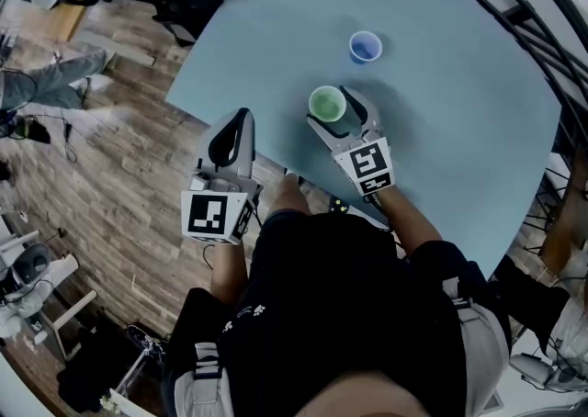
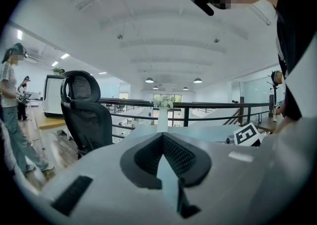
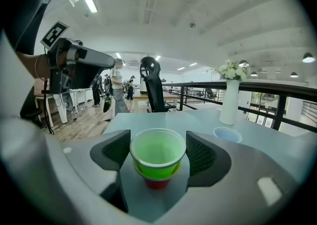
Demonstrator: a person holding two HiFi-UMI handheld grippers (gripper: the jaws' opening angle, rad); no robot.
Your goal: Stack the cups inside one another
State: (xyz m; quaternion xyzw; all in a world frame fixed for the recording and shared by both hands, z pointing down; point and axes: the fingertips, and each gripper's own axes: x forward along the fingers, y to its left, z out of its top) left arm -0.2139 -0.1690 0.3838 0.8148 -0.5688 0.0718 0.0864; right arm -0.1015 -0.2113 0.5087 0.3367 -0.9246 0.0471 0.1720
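Green cup (image 1: 326, 105) stands between the jaws of the right hand-held gripper (image 1: 338, 112), the blue cup (image 1: 365, 47) well apart farther along the bench (image 1: 450, 140). The left hand-held gripper (image 1: 235, 141) hangs at the near edge.

Left gripper view: jaws together, nothing between them.

Right gripper view: pads press the green cup's rim, with a red cup (image 3: 157, 183) nested beneath. Best to keep the stack upright and centre it over the blue cup before lowering. I cannot tell how many cups are nested, or whether the base touches the bench.

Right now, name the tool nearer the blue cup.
Right. The right tool holds the green cup just short of the blue cup; the left tool hangs at the table's edge, farther off.
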